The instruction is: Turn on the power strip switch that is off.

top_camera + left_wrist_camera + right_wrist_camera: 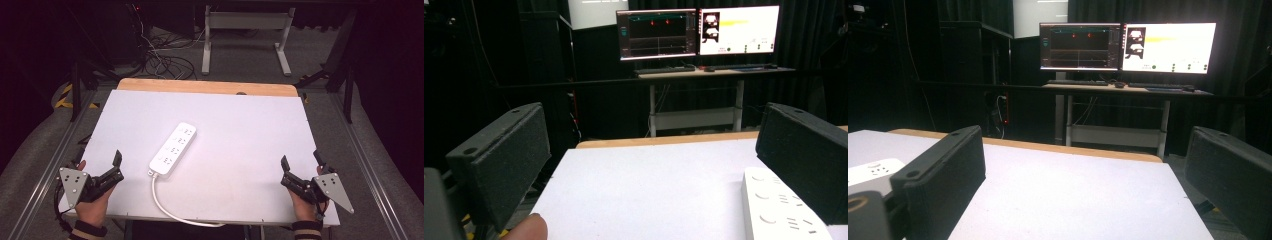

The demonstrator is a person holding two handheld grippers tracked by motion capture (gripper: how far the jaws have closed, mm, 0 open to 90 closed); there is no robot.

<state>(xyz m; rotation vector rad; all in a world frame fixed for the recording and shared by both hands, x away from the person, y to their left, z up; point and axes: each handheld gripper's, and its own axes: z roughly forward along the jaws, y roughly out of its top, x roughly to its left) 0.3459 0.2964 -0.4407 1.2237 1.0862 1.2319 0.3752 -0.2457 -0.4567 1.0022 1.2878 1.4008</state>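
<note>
A white power strip [173, 149] lies at an angle left of the middle of the white tabletop [245, 135]. Its white cable [162, 205] runs off the near edge. My left gripper [100, 161] rests at the near left corner, open and holding nothing. In the left gripper view the jaws of that gripper [649, 165] stand wide apart, and the strip's end [774, 210] shows low on the right, partly behind the right jaw. My right gripper [301, 160] sits open at the near right corner. From the right gripper [1088, 180], the strip [873, 170] lies far left.
A wooden strip [210, 86] borders the table's far edge. Beyond it stand a desk frame [245, 35] and tangled floor cables [160, 57]. Two lit monitors [696, 32] sit on that desk. Metal rails [370, 160] run along both sides of the table.
</note>
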